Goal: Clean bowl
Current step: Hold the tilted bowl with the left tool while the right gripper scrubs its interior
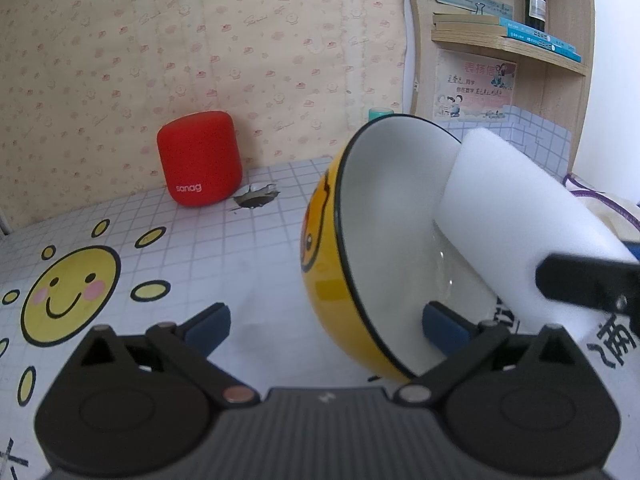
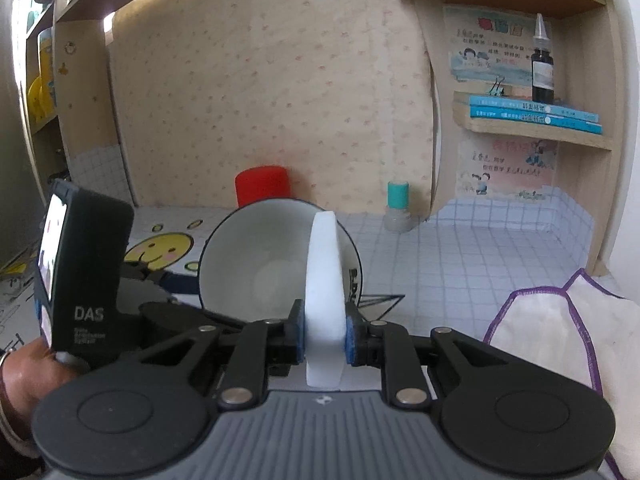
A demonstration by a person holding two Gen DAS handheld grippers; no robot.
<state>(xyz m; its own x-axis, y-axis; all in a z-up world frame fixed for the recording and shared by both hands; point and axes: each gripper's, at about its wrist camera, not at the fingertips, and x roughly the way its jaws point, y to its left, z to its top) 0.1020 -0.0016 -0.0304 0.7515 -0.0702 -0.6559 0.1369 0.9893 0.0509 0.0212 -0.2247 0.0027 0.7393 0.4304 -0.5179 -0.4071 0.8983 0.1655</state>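
A yellow bowl with a white inside and a duck print stands tipped on its side on the table, its mouth toward my right gripper. In the right wrist view the bowl shows its white inside. My left gripper is open. One of its fingers is inside the bowl, the other stands well clear of the outer wall. My right gripper is shut on a white sponge block. The sponge reaches into the bowl and lies against its inner wall.
A red speaker stands at the back wall beside a torn hole in the checked table cover. A teal-capped bottle stands behind the bowl. A purple-edged cloth lies at the right. A corner shelf holds books and a dark bottle.
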